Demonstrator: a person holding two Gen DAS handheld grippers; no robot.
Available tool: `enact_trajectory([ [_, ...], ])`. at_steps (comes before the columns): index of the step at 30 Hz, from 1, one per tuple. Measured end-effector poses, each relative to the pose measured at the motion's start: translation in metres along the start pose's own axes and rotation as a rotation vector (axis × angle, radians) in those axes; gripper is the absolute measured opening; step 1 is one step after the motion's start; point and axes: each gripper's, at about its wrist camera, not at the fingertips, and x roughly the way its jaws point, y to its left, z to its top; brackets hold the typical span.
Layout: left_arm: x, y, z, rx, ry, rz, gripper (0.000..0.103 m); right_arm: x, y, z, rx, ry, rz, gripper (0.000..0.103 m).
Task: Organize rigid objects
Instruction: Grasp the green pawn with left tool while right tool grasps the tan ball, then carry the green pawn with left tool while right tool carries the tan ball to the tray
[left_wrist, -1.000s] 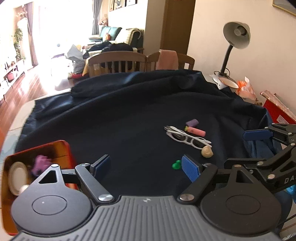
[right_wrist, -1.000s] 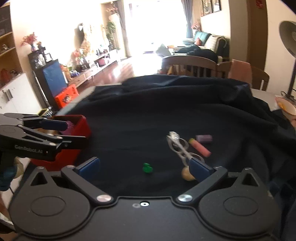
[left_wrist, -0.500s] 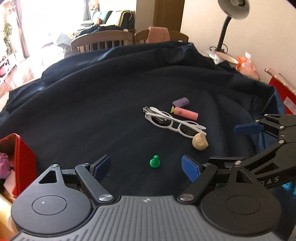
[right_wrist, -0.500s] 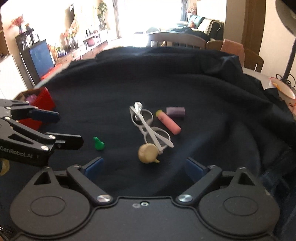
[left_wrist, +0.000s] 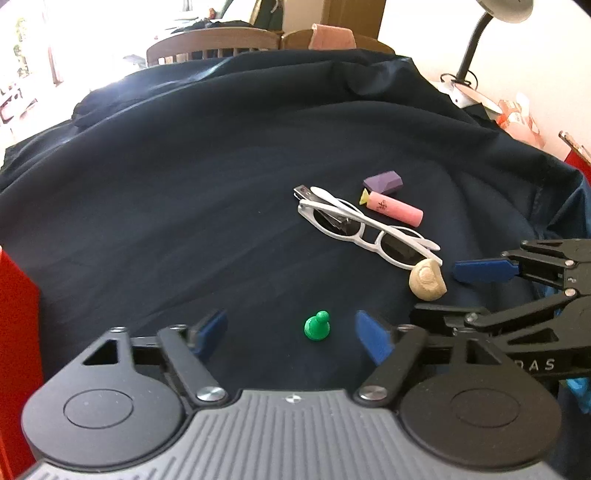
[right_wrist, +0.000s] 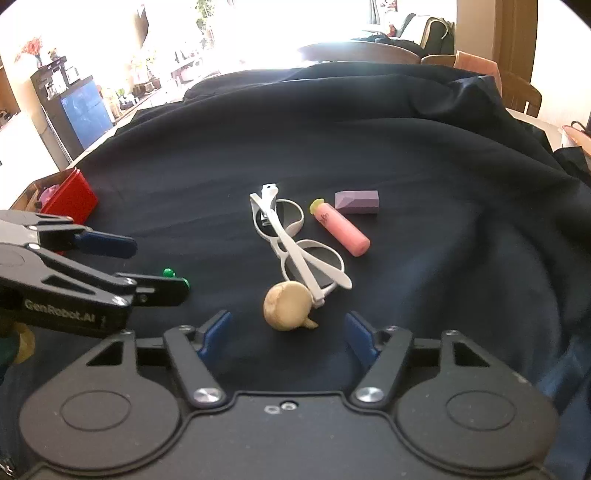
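Green pawn (left_wrist: 316, 326) on the dark-clothed bench (left_wrist: 184, 229), between the left gripper (left_wrist: 291, 332) fingers, jaws just closing, part-open, pads clear of it. Beige shell (right_wrist: 290, 305) between the right gripper (right_wrist: 288, 330) fingers, closing likewise, untouched; white glasses (right_wrist: 295, 240) touching it.

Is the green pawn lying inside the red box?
No, the green pawn stands on the dark cloth, apart from the red box.
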Motion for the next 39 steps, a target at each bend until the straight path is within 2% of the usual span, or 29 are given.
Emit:
enact_trajectory([
  [1, 0.002, 0.000, 0.001, 0.002, 0.007, -0.005, 0.060, 0.001, -0.001, 0.000, 0.004, -0.001, 0.003, 0.060],
  [5, 0.004, -0.002, 0.001, 0.011, 0.014, -0.024, 0.053, 0.002, -0.001, 0.003, 0.029, -0.002, 0.016, 0.055],
  [8, 0.006, -0.005, 0.001, 0.034, 0.013, -0.027, 0.041, 0.003, -0.001, 0.004, 0.043, -0.002, 0.015, 0.050],
  [11, 0.006, -0.010, 0.001, 0.062, 0.012, -0.028, 0.036, 0.004, -0.002, 0.005, 0.069, -0.005, 0.013, 0.046],
  [14, 0.007, -0.013, 0.002, 0.073, 0.018, -0.039, 0.027, 0.004, -0.002, 0.005, 0.082, -0.004, 0.002, 0.038],
  [16, 0.006, -0.015, 0.002, 0.078, 0.019, -0.043, 0.018, 0.003, -0.002, 0.005, 0.089, -0.004, -0.009, 0.035],
  [19, 0.005, -0.015, 0.000, 0.087, 0.015, -0.039, 0.015, 0.001, -0.001, 0.003, 0.095, -0.001, -0.013, 0.034],
  [33, -0.007, -0.001, -0.004, 0.062, 0.009, -0.043, 0.015, -0.006, 0.001, -0.004, 0.120, 0.015, -0.034, 0.035],
  [39, -0.013, 0.000, -0.005, 0.060, 0.000, -0.046, 0.015, -0.014, 0.007, -0.006, 0.114, -0.005, -0.042, 0.027],
])
